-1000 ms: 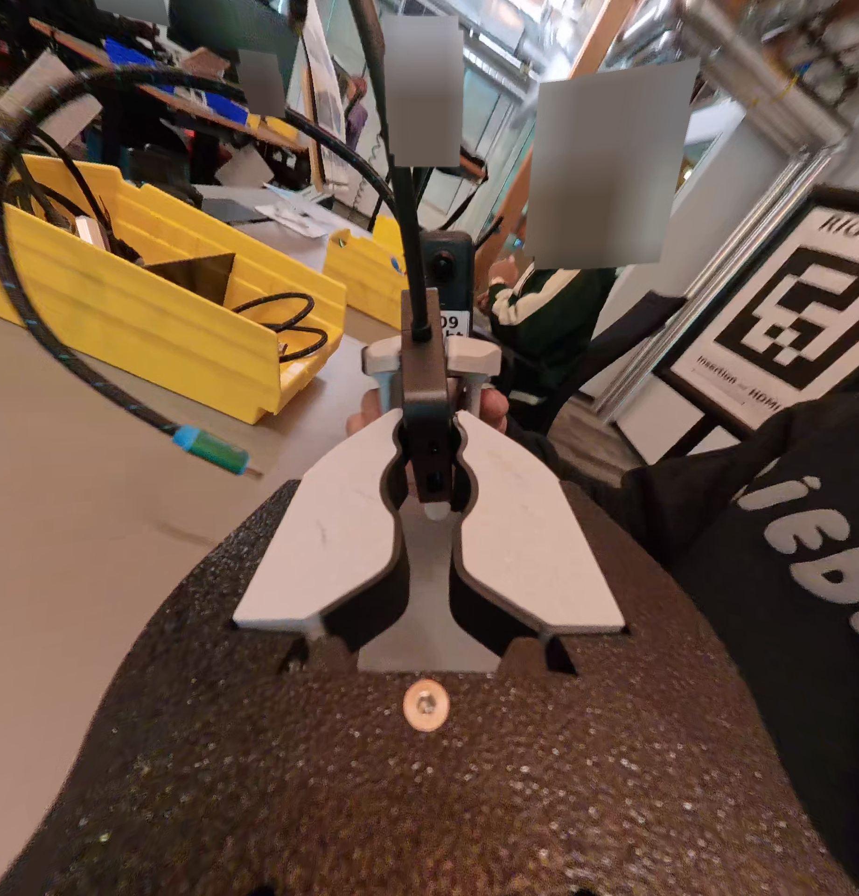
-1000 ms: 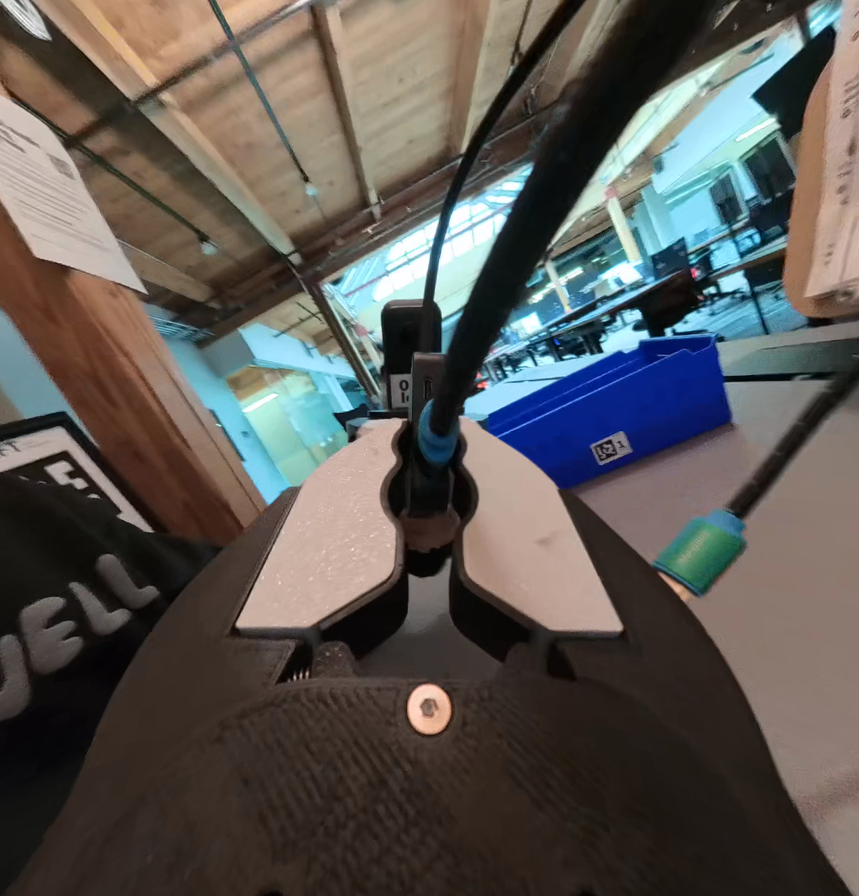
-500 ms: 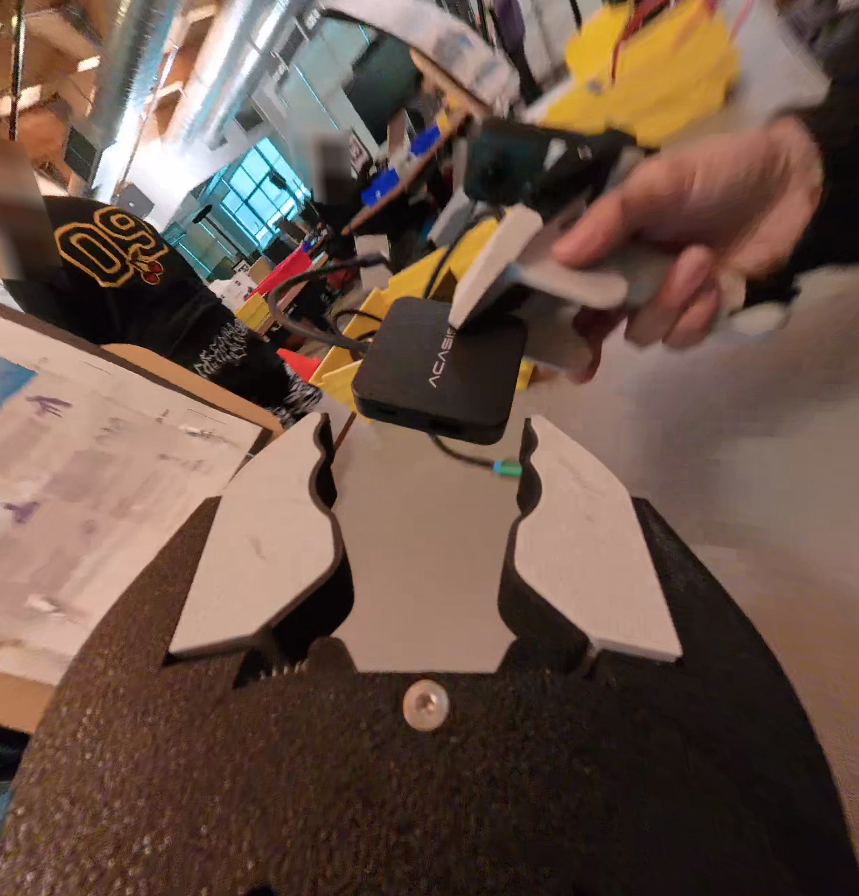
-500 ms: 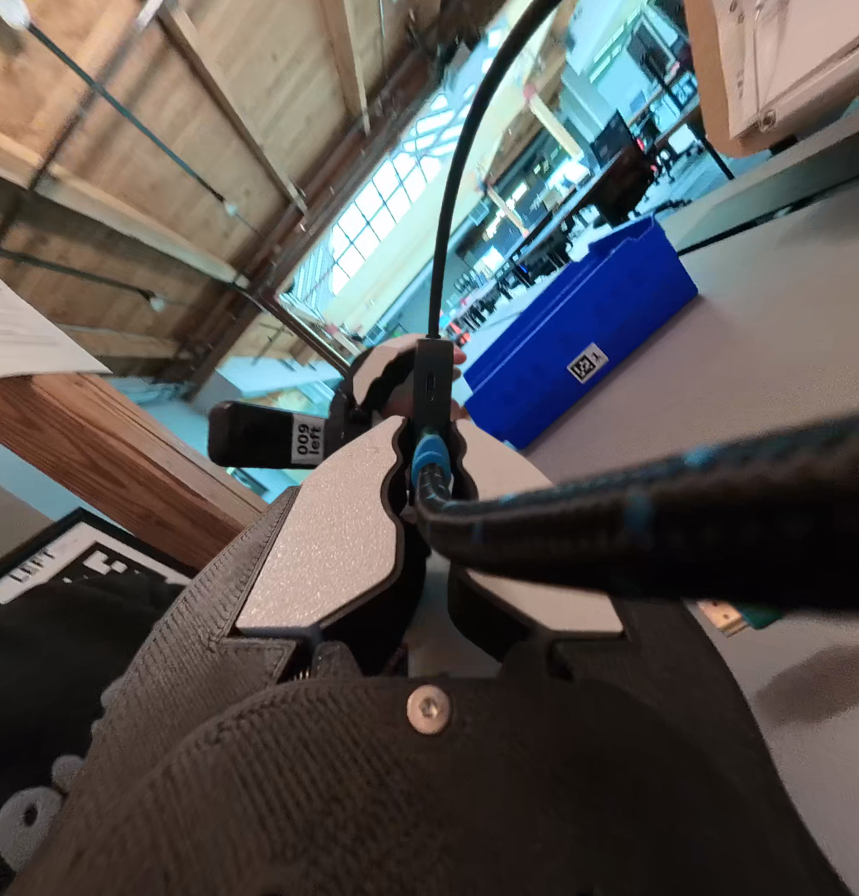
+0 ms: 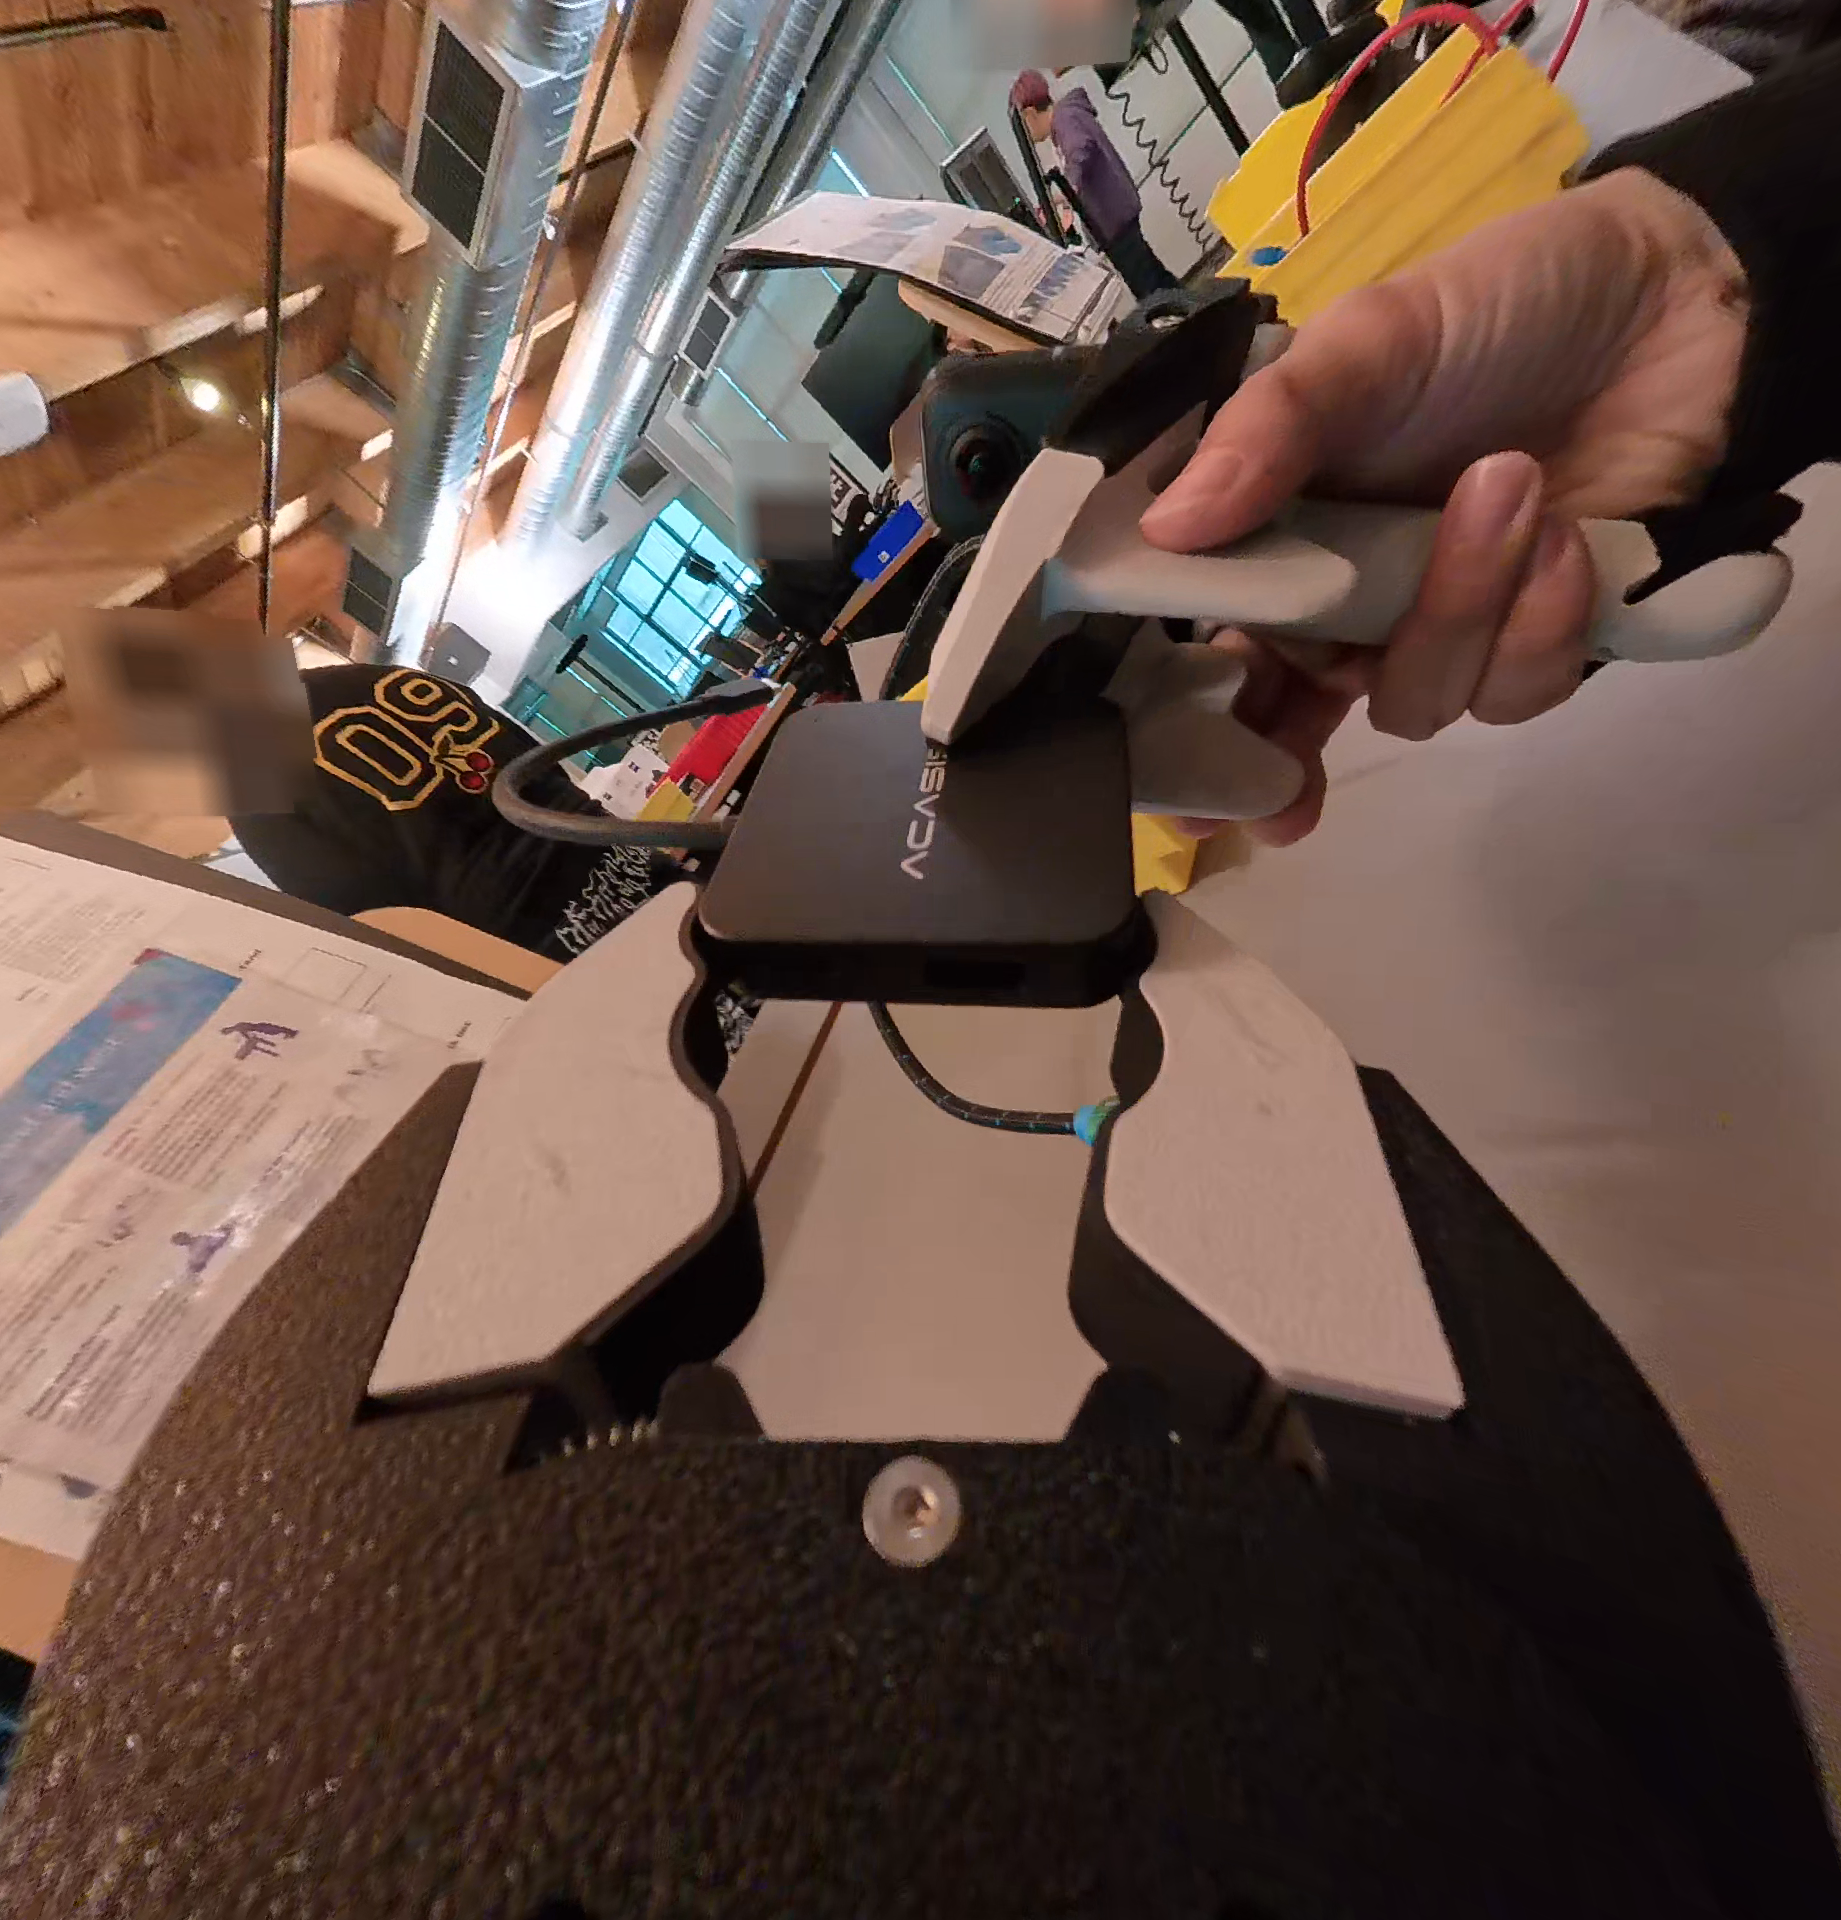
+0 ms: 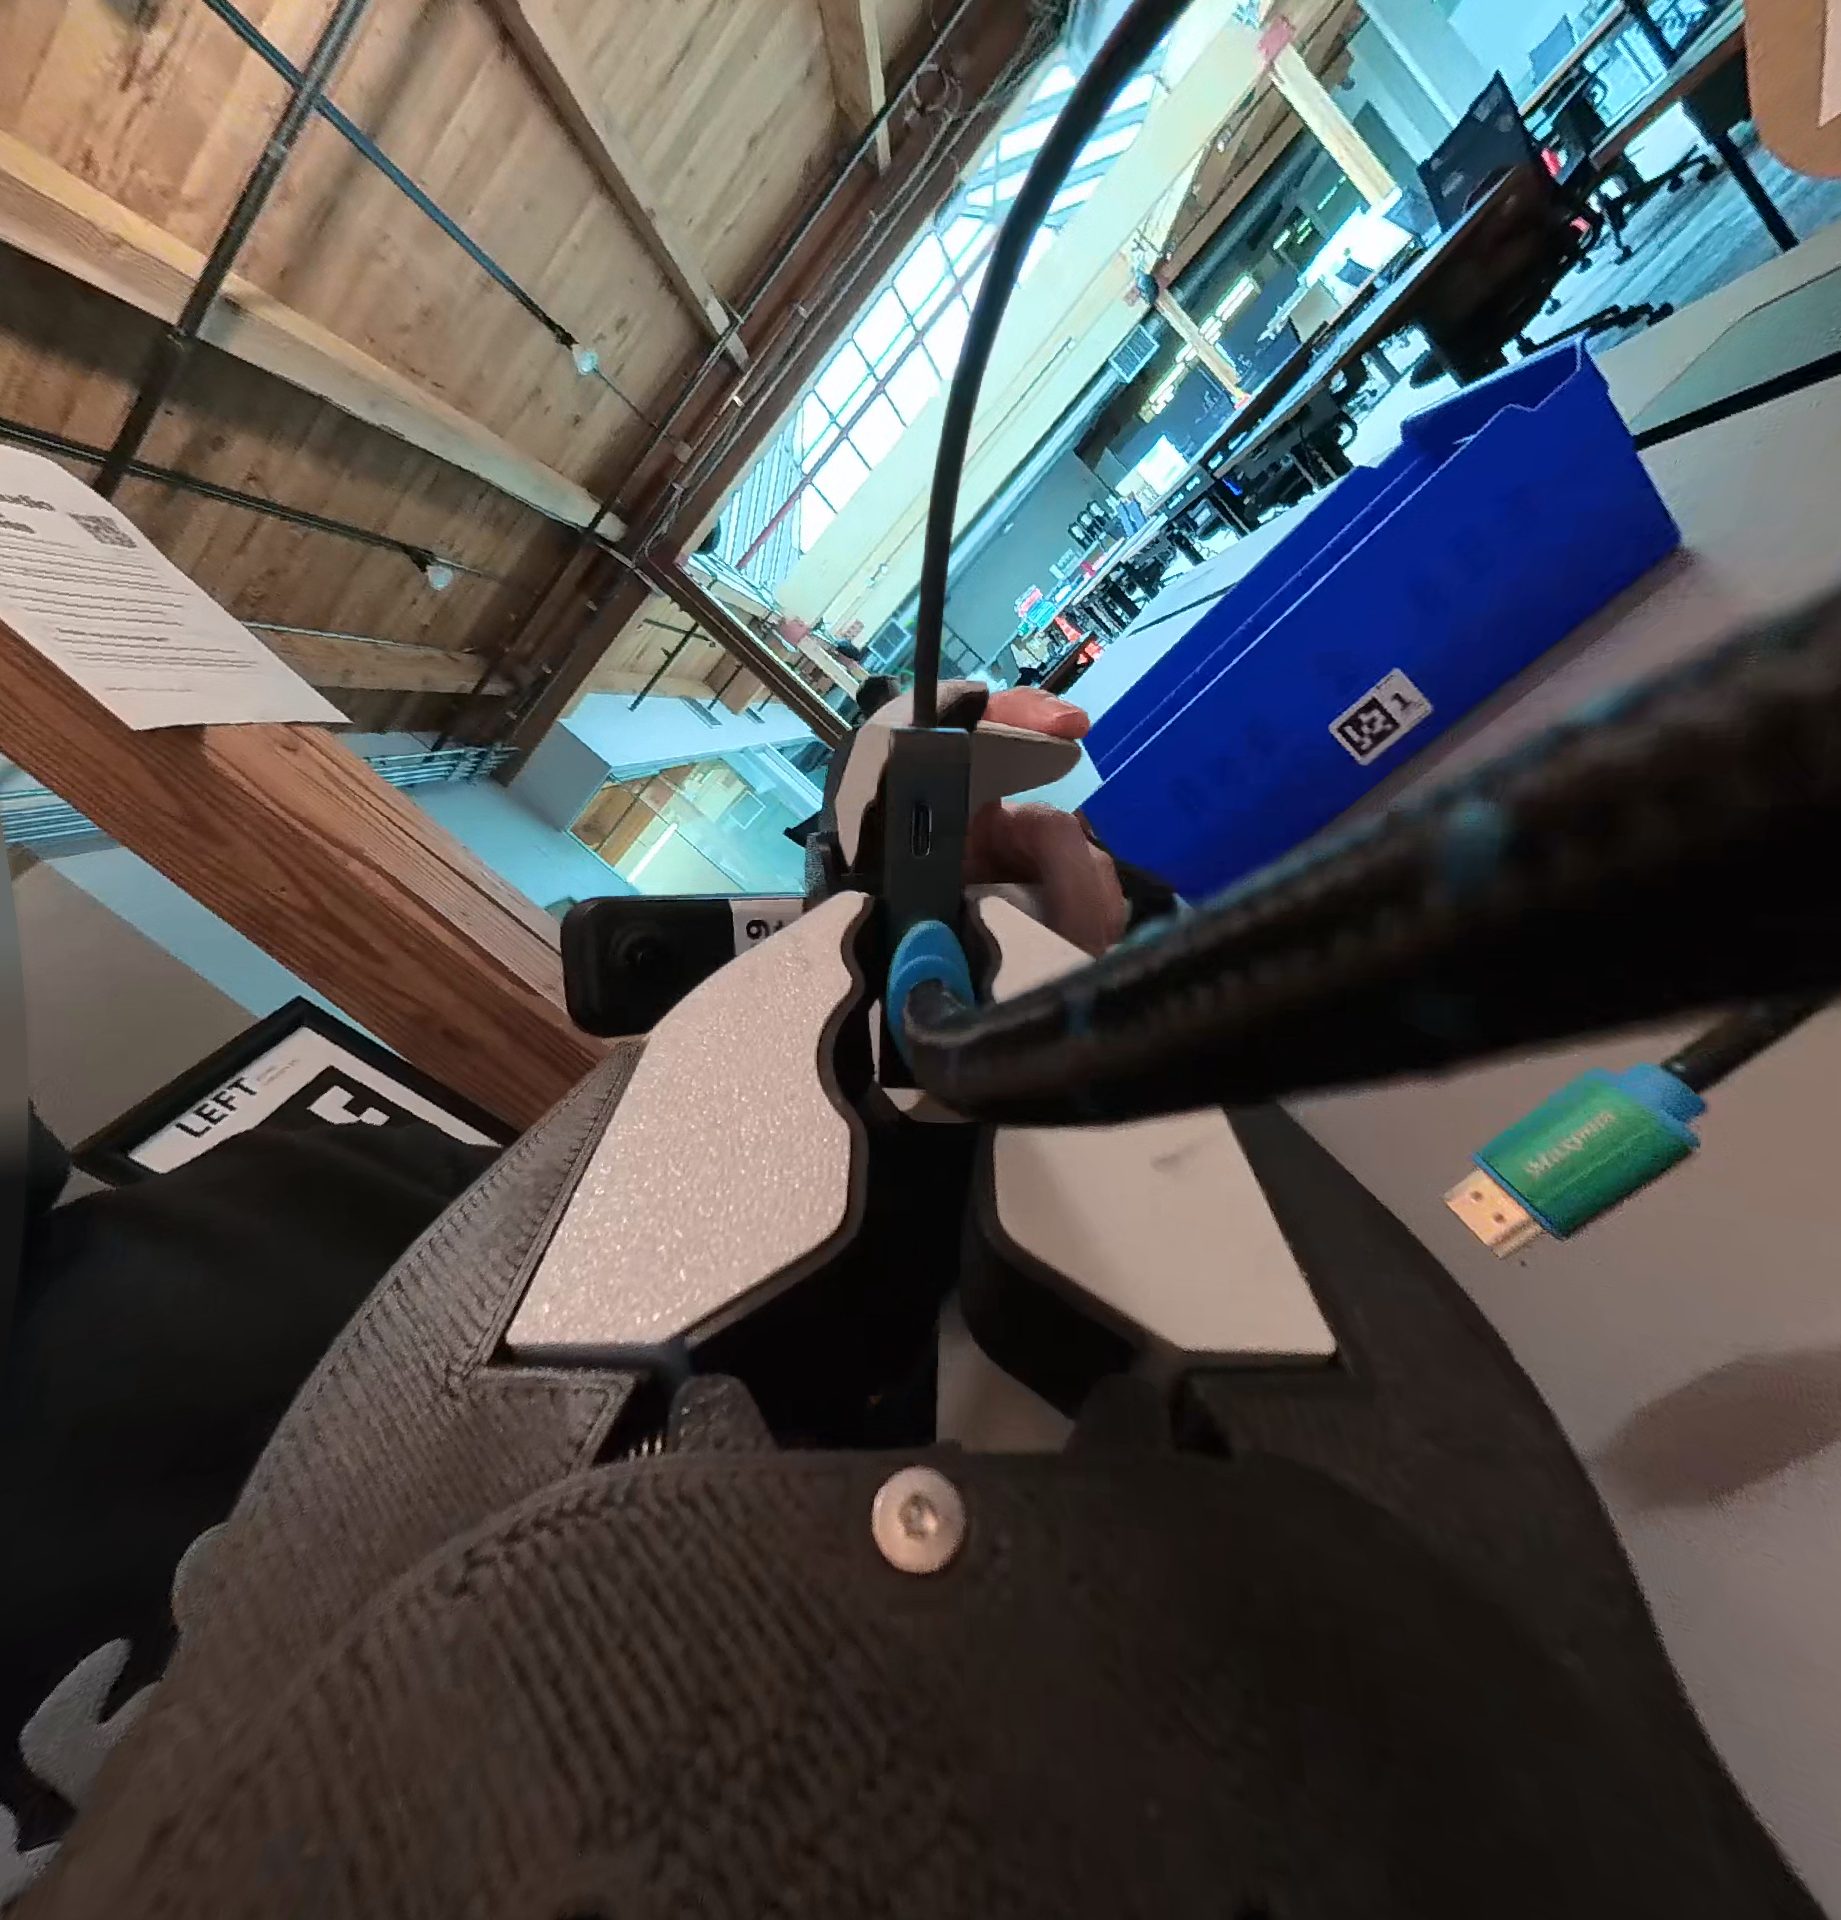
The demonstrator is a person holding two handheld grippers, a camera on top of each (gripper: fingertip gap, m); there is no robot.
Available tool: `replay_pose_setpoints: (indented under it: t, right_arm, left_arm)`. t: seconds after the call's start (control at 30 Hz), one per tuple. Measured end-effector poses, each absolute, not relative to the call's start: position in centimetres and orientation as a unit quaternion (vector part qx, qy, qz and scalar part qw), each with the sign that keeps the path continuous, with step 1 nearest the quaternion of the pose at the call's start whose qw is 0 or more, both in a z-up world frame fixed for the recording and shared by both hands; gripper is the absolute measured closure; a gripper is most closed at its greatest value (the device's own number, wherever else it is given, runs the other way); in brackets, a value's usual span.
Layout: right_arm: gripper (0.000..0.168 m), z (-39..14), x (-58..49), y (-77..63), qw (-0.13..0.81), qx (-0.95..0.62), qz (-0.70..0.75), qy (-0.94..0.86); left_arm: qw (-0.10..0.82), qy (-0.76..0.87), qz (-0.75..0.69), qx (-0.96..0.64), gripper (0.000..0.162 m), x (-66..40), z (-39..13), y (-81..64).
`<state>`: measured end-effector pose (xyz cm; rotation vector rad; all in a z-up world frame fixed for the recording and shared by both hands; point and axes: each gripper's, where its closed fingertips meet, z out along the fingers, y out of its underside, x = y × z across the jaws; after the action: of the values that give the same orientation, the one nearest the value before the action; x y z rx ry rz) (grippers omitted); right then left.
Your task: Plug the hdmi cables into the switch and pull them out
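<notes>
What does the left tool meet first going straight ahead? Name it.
The black switch. Its near edge sits between the left tool fingertips, and the right tool clamps it from the far side. Whether the left fingers touch it is unclear from this angle.

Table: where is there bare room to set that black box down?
Bare table lies right of the switch, below the hand. More lies between the green plug and the blue bin. Around the switch it is crowded, with the cable looping beneath.
</notes>
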<state>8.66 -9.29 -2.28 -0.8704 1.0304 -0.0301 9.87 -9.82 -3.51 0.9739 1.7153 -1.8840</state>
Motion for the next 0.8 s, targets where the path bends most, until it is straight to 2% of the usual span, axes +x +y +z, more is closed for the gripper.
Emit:
replay_pose_setpoints:
  t: [0.03, 0.4, 0.53, 0.7, 0.8]
  right_arm:
    - [0.153, -2.4, 8.7, -9.3, 0.778, -0.406, -0.014, 0.479]
    - [0.154, -3.7, 9.2, -10.1, 0.759, -0.406, -0.03, 0.507]
    - [0.153, -4.3, 9.7, -10.7, 0.757, -0.397, -0.044, 0.517]
    - [0.148, -4.8, 10.1, -10.8, 0.744, -0.416, -0.076, 0.518]
    - [0.138, -4.9, 10.2, -10.6, 0.731, -0.44, -0.109, 0.51]
  left_arm:
    - [0.212, 0.613, -0.674, 0.354, 0.089, 9.8, -3.6, -9.9]
    - [0.182, 0.645, -0.672, 0.315, 0.087, 10.1, -5.1, -11.1]
    - [0.136, 0.676, -0.67, 0.275, 0.087, 10.5, -6.1, -11.6]
    - [0.094, 0.691, -0.675, 0.243, 0.087, 10.5, -6.4, -11.6]
    - [0.069, 0.693, -0.681, 0.225, 0.087, 10.5, -6.4, -11.5]
